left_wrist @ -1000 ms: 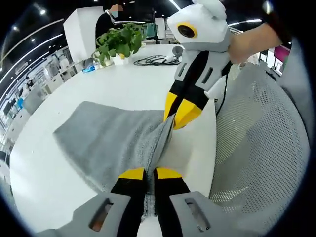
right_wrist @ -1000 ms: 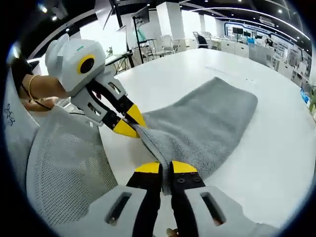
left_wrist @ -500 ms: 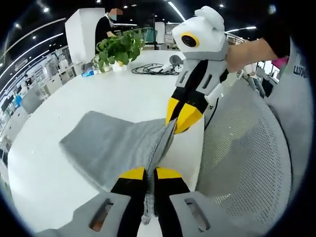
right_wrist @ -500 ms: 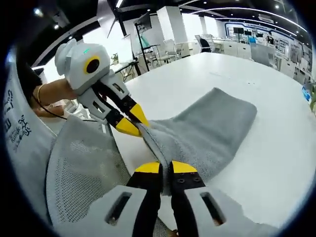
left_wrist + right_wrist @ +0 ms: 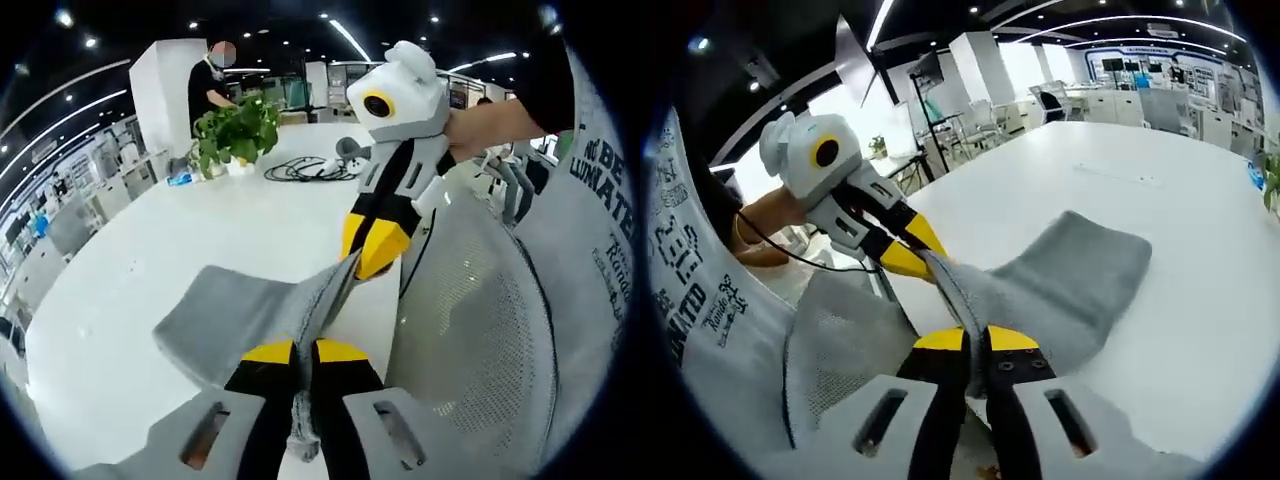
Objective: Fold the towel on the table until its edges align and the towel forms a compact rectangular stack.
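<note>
Towel (image 5: pixel 240 315) edge pinched tight between the closed jaws of the left gripper (image 5: pixel 304 352), cloth running straight up out of the yellow tips; a bit of it hangs down between the jaw bases. Just ahead of those jaws the right gripper (image 5: pixel 362 262) clamps the same edge, so the short stretch between the two is pulled taut and lifted off the table (image 5: pixel 120 300). Same picture from the right gripper view: right gripper (image 5: pixel 976 340) jaws narrow, closed on the towel (image 5: pixel 1070 280), with the left gripper (image 5: pixel 920 262) biting the edge just beyond and left of them. Judged purpose: both corners of one side held up together so that side can be carried over and laid onto the far side for a fold. Beyond the jaws the rest of the towel slopes down and lies flat on the white table, far edge free. Mesh chair back (image 5: pixel 470 310) sits right of the left jaws, below the lifted edge. Farther off, potted plant (image 5: pixel 235 130) and a coil of black cable (image 5: pixel 305 168) on the table. Fold not yet made.
</note>
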Available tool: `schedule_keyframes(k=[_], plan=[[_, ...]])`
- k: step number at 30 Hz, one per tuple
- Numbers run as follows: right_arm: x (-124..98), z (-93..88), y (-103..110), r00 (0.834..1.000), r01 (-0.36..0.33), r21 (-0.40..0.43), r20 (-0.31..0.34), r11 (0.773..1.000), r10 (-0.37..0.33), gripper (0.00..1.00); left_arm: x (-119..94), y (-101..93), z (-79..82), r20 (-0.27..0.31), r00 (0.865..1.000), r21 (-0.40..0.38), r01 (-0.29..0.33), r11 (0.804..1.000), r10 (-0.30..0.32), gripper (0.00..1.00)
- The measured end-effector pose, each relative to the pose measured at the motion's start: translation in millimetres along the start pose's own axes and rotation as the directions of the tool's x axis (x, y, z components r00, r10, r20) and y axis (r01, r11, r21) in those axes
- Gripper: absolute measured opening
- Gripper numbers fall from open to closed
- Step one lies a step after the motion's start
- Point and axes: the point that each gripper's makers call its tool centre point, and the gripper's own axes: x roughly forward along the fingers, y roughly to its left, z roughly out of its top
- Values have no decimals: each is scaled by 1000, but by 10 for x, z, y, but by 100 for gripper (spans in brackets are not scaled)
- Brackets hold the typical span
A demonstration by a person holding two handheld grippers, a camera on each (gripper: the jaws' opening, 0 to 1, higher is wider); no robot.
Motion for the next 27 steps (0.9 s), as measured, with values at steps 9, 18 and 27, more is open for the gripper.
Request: schedule_keyframes(k=[9,18,27], plan=[[-110,97,119,1000,-19,14,16,1000,19,3,-118,-9,136,43,999,-4,-19,1000,19,6],[-170,98,225,999,-44,16,7,999,43,3,-202,-75,189,52,999,3,-11,1000,11,5],[-246,209,314,999,-52,11,14,999,52,3,-318,-68,286,59,998,11,-17,1000,16,6]])
